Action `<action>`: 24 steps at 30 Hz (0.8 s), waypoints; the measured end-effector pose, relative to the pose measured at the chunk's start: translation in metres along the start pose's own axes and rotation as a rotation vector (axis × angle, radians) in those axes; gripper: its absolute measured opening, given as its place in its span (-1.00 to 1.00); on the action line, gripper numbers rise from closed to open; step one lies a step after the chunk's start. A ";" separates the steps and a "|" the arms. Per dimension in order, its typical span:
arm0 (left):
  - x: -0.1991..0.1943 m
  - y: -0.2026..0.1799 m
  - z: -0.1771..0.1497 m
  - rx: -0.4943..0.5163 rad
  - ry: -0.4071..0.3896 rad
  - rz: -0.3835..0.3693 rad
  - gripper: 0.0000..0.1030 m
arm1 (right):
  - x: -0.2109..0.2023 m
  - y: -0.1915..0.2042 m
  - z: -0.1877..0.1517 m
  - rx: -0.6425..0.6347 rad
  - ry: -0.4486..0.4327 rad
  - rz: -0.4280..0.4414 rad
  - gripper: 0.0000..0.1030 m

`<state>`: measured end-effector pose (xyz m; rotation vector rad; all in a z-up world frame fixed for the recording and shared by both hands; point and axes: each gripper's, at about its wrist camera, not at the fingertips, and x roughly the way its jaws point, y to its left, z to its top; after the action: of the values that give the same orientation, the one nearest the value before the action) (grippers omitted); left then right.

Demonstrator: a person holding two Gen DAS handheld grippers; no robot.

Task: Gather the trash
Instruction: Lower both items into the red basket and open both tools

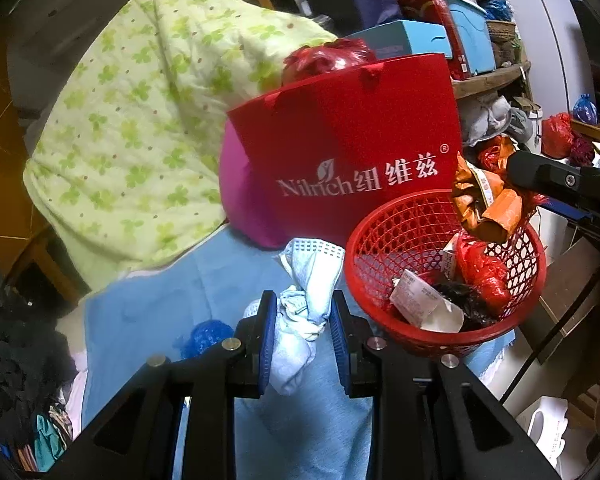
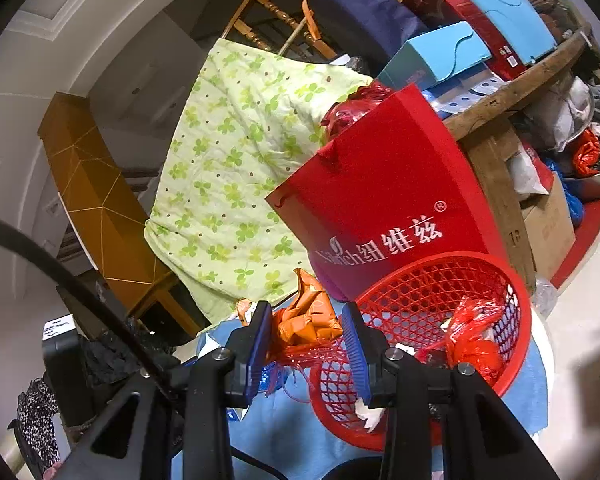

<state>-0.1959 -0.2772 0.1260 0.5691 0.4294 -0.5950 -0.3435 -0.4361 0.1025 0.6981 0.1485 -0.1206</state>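
Now carrying trash toward red basket [image 1: 380, 236] at lower right: left gripper [image 1: 304, 316] clamped on knotted blue mask [image 1: 300, 312], right gripper [image 2: 306, 336] pinching orange wrapper [image 2: 308, 316] beside rim, ready for dropping in.

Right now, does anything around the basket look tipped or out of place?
The red basket sits tilted toward the camera on the blue cloth, beside the red bag. Nothing has spilled.

Red paper bag's [image 2: 380, 200] left lettering hidden behind orange wrapper [image 2: 308, 312] and basket rim [image 2: 440, 264]
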 end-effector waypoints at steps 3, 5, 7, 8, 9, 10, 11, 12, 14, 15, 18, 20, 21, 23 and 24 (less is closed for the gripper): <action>0.002 -0.006 0.003 0.009 0.000 -0.007 -0.45 | -0.003 -0.005 0.002 0.007 -0.007 -0.010 -0.25; 0.003 -0.010 0.004 0.016 -0.001 -0.013 -0.44 | -0.006 -0.010 0.003 0.018 -0.012 -0.017 -0.24; 0.005 -0.013 0.005 0.022 -0.001 -0.019 -0.44 | -0.007 -0.014 0.004 0.024 -0.015 -0.027 -0.24; 0.006 -0.014 0.006 0.023 0.000 -0.026 -0.44 | -0.008 -0.016 0.004 0.028 -0.017 -0.030 -0.24; 0.008 -0.016 0.006 0.025 0.001 -0.032 -0.44 | -0.008 -0.018 0.005 0.032 -0.018 -0.033 -0.24; 0.009 -0.018 0.007 0.029 0.001 -0.036 -0.44 | -0.009 -0.020 0.005 0.037 -0.020 -0.038 -0.24; 0.010 -0.021 0.008 0.033 0.000 -0.038 -0.44 | -0.009 -0.022 0.006 0.040 -0.022 -0.042 -0.24; 0.011 -0.023 0.008 0.036 0.000 -0.042 -0.44 | -0.009 -0.025 0.007 0.044 -0.022 -0.046 -0.24; 0.016 -0.026 0.010 0.038 0.003 -0.067 -0.44 | -0.009 -0.029 0.007 0.051 -0.022 -0.056 -0.24; 0.018 -0.028 0.011 0.037 0.005 -0.081 -0.44 | -0.009 -0.031 0.007 0.055 -0.022 -0.062 -0.24; 0.028 -0.031 0.014 0.024 0.028 -0.144 -0.42 | -0.009 -0.041 0.007 0.082 -0.024 -0.088 -0.23; 0.034 -0.033 0.016 0.008 0.044 -0.219 -0.42 | -0.007 -0.049 0.007 0.106 -0.022 -0.106 -0.22; 0.037 -0.035 0.016 0.001 0.049 -0.250 -0.41 | -0.006 -0.054 0.006 0.124 -0.018 -0.116 -0.22; 0.042 -0.037 0.017 -0.007 0.053 -0.295 -0.36 | -0.004 -0.064 0.005 0.163 -0.006 -0.130 -0.21; 0.045 -0.039 0.017 -0.011 0.053 -0.320 -0.36 | -0.002 -0.067 0.004 0.181 -0.002 -0.136 -0.21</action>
<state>-0.1828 -0.3327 0.1010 0.5094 0.5797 -0.8843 -0.3560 -0.4901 0.0637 0.8681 0.1843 -0.2677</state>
